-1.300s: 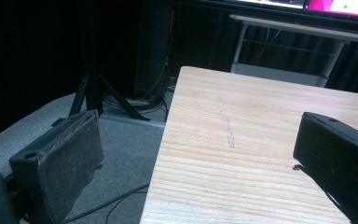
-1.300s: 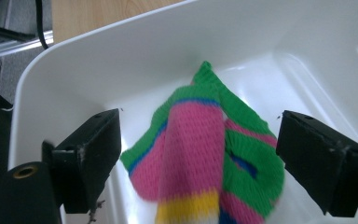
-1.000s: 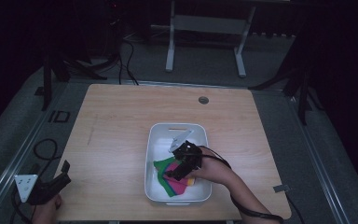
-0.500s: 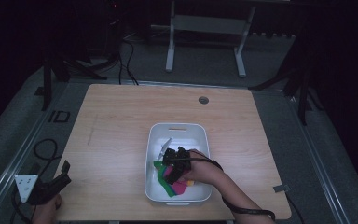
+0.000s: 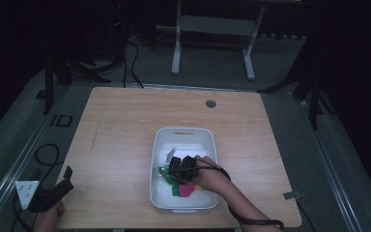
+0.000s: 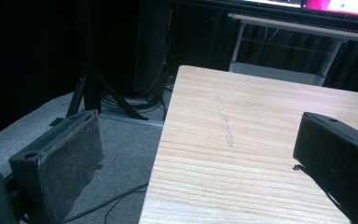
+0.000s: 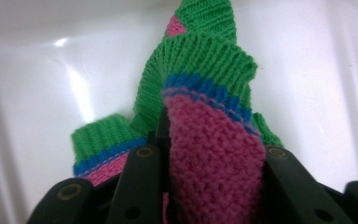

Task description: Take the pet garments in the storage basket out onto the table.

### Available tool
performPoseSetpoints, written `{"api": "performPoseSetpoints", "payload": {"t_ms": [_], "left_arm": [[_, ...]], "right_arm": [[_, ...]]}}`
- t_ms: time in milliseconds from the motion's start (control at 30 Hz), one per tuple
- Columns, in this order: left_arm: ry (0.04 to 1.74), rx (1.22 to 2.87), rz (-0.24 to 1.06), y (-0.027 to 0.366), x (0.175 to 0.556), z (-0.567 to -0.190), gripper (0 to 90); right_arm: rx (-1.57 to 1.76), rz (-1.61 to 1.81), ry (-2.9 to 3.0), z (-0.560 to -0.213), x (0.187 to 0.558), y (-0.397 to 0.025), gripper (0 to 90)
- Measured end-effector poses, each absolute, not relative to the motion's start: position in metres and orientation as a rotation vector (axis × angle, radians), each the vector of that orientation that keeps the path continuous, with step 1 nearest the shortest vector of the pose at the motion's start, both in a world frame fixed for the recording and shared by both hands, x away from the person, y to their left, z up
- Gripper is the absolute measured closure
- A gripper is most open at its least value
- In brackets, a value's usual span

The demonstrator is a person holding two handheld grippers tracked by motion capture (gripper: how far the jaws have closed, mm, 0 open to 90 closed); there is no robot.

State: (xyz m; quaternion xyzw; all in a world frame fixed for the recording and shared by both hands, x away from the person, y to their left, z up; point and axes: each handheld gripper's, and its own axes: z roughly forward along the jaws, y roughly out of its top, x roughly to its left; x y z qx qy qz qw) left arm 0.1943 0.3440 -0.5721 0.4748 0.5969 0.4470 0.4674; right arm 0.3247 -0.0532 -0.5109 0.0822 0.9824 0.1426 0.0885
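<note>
Right gripper (image 5: 178,168) reaching into white bin (image 5: 186,135), jaws clamping pink-green knitted sock (image 7: 209,140) at bin's near half. Likely lifting out next, needing steady grip. Left gripper (image 5: 53,191) idling, jaws apart, off table's (image 5: 125,125) near-left corner.

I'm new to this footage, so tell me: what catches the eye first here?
The bright knitted sock, pink with green cuff and blue stripe, pinched between the right gripper's jaws inside the white bin mid-table. The left gripper waits open off the table's near left corner.
</note>
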Motion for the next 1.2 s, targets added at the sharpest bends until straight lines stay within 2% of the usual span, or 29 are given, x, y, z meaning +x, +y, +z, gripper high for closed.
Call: {"api": "performPoseSetpoints", "payload": {"t_ms": [567,867,1200], "left_arm": [[1.464,1.167,1.098,0.344,0.194,-0.572,1.8],[1.467,1.167,1.1,0.344,0.195,-0.572,1.8],[1.471,1.172,1.105,0.343,0.195,-0.572,1.8]], "right_arm": [[0.332,0.874,2.703,-0.397,0.323,-0.096,72.9],[0.404,0.951,2.593,-0.366,0.329,-0.131,72.8],[0.539,0.957,2.507,-0.359,0.339,-0.179,72.9]]}}
